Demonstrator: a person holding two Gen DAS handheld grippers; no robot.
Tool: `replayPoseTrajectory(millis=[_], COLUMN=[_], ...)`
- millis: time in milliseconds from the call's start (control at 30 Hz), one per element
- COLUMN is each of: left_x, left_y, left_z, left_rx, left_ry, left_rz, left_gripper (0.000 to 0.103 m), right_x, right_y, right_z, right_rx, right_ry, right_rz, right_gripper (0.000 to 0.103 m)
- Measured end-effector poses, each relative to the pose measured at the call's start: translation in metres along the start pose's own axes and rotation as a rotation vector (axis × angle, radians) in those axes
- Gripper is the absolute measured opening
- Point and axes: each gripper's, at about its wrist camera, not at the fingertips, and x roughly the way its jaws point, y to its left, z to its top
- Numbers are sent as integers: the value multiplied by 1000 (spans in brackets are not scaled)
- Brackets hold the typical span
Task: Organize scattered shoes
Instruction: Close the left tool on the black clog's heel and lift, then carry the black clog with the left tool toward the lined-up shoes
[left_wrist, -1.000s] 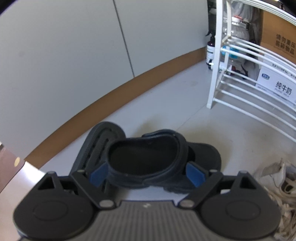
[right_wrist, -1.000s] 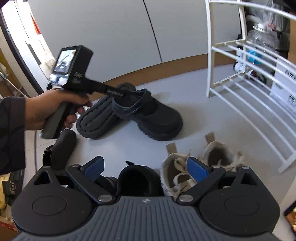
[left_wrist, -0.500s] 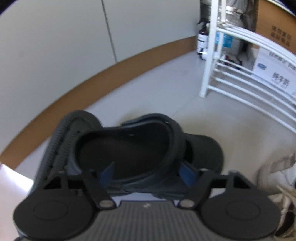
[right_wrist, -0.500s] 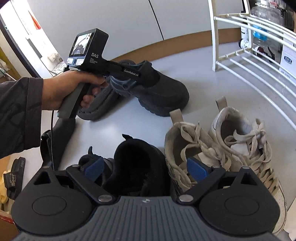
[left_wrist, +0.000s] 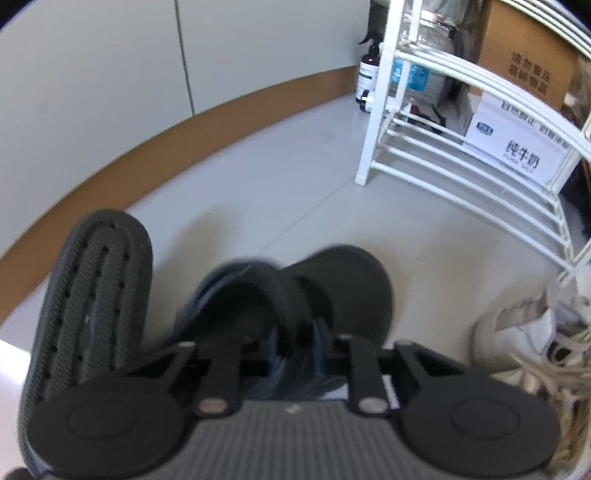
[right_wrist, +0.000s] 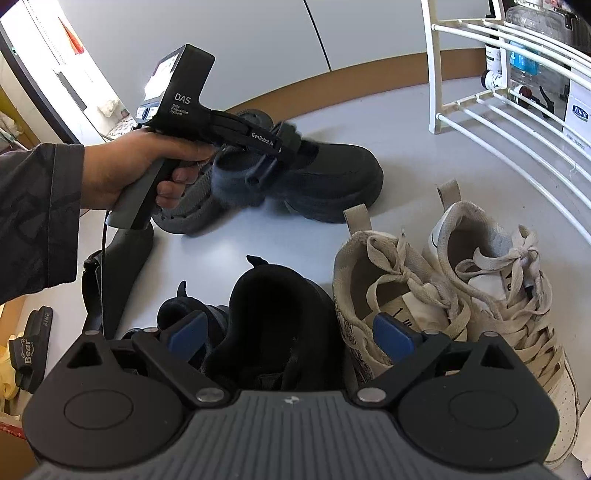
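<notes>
Left gripper (left_wrist: 295, 347): jaws closing on the heel collar of the dark clog (left_wrist: 332, 291), the collar pinched between them
Clog: on the grey floor (left_wrist: 280, 177), its twin (left_wrist: 92, 295) sole-up just beside it
Right gripper (right_wrist: 288, 332): spread wide, low over a black shoe (right_wrist: 277, 325), pads not touching it
White sneakers (right_wrist: 461, 266): side by side, next to the black shoe
Rack (left_wrist: 461, 147): white, near the wall, no shoes seen on it
</notes>
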Motion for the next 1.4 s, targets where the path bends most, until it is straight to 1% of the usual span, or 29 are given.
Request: replayPoseTrajectory(millis=[33,100,133,167,200,233,267,300,367,400,433,467,533,600,733,800,933,1000,1033,1100,1133,1167,1200,1233,1400], left_x=[1,5,7,8,9,10,10,11,15,18,18,18,17,15,2,-10,-35,-60,-64,-92,-95,-109,-121,-123,-177], left_y=[1,-3,-5,-5,-4,-4,-4,-5,-6,-7,-6,-4,-3,-2,-1,6,16,24,24,30,30,34,38,40,52], left_z=[-1,-6,-8,-11,-13,-14,-16,-17,-20,-21,-22,-22,-22,-22,-18,-15,-16,-21,-23,-31,-30,-34,-38,-39,-58], left_rx=[-9,14,22,8,-14,-27,-29,-27,-24,-23,-27,-43,-54,-51,-72,-99,-106,-115,-117,-126,-123,-123,-130,-137,-191], left_ry=[16,28,34,31,25,20,15,10,9,12,11,5,-4,-6,-41,-57,-66,-81,-84,-112,-119,-130,-136,-137,-166], left_rz=[-26,-19,-15,-16,-12,-7,-3,5,20,27,18,-20,-37,-43,-25,-14,5,15,15,13,16,24,32,37,61], left_gripper=[20,24,25,25,35,41,51,54,52,43,35,25,22,16,14,14,13,14,14,14,14,14,14,14,14], right_x=[0,0,0,0,1,1,1,2,3,4,4,5,5,5,3,1,-2,-3,-5,-7,-10,-12,-14,-18,-38], right_y=[0,0,0,0,0,0,0,0,-1,-1,-1,-1,-1,0,5,7,12,16,19,24,26,28,30,33,51], right_z=[0,0,0,0,-1,-1,-1,-2,-3,-4,-5,-5,-4,-4,-2,-1,2,3,4,5,7,9,12,17,41], right_rx=[1,1,-2,-3,-4,-6,-7,-8,-9,-9,-11,-13,-14,-16,-23,-25,-22,-28,-37,-53,-61,-70,-74,-80,-125], right_ry=[-1,-1,-1,0,1,2,4,7,12,14,16,17,18,17,10,5,-11,-13,-14,-18,-22,-26,-29,-28,-48], right_rz=[0,2,2,2,3,3,3,1,0,-1,-2,-2,-2,1,8,10,15,16,15,15,13,9,2,-4,-30], right_gripper=[99,99,99,99,99,99,99,99,99,99,99,99,99,99,99,99,99,99,99,99,99,99,99,99,99])
